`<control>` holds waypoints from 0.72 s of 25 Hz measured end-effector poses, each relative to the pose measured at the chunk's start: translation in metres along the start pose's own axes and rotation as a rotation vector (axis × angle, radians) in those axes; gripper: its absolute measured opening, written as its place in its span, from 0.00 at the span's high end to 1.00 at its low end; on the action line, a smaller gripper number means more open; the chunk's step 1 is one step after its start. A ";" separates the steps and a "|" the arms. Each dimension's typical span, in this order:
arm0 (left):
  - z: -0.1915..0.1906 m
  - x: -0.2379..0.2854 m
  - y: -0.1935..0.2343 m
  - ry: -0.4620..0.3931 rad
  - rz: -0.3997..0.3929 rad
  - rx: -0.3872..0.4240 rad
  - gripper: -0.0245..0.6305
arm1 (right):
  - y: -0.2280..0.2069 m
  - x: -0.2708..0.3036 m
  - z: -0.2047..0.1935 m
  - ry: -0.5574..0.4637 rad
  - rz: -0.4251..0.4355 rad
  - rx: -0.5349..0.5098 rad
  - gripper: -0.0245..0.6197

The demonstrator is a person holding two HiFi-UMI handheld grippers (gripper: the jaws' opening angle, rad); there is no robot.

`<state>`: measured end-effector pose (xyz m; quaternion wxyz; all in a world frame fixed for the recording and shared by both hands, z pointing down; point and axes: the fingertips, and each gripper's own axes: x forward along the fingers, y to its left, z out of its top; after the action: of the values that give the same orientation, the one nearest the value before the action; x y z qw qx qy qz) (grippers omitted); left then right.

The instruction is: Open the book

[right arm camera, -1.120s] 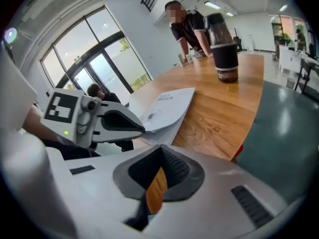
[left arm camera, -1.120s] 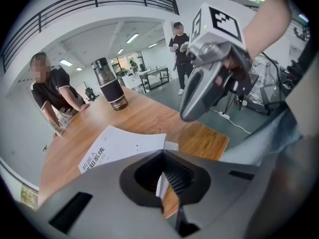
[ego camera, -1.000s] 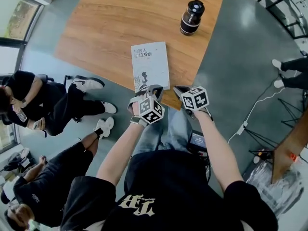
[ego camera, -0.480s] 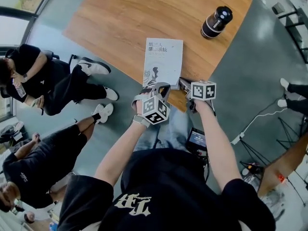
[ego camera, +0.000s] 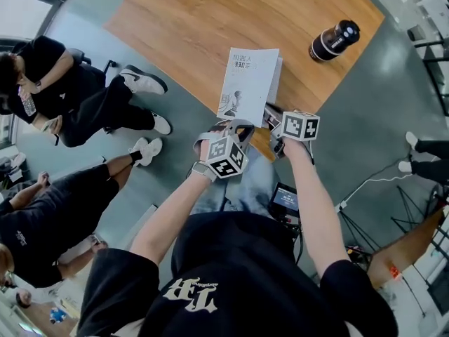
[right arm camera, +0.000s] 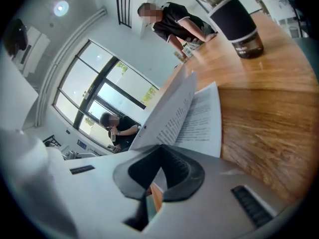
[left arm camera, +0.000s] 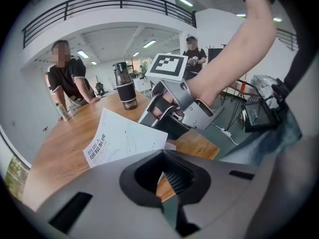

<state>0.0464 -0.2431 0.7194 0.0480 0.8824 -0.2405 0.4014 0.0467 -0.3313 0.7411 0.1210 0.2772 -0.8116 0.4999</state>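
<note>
Right gripper (ego camera: 270,116) pinches the front cover (ego camera: 249,83) at 5 o'clock to lift it, while left gripper (ego camera: 229,126) clamps the book (right arm camera: 204,116) at 6 o'clock, steadying it.

Book (ego camera: 249,83) cover is white with dark lettering up top and a little grey drawing lower down; the inside pages are white with fine black print. Table (ego camera: 196,20) is warm orange-brown wood grain, floor (ego camera: 351,104) a dull blue-grey. Bottle (ego camera: 334,39), far right, is black with a pale band. Left gripper (ego camera: 228,126) and right gripper (ego camera: 270,114) are grey, each with a white cube (ego camera: 300,126) patterned in black squares.
</note>
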 end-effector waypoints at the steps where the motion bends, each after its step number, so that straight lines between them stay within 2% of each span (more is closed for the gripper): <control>1: 0.000 -0.004 0.001 -0.012 0.005 -0.013 0.95 | 0.007 0.002 0.002 0.002 0.006 -0.014 0.99; 6: -0.007 -0.027 0.013 -0.051 0.046 -0.074 0.95 | 0.040 0.018 0.010 0.021 0.029 -0.091 0.99; 18: -0.059 -0.077 0.045 -0.037 0.125 -0.165 0.95 | 0.099 0.073 0.004 0.084 0.073 -0.171 0.99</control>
<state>-0.0578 -0.2367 0.6981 0.0911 0.8660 -0.3281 0.3663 -0.0693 -0.3244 0.6999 0.1598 0.2148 -0.8551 0.4441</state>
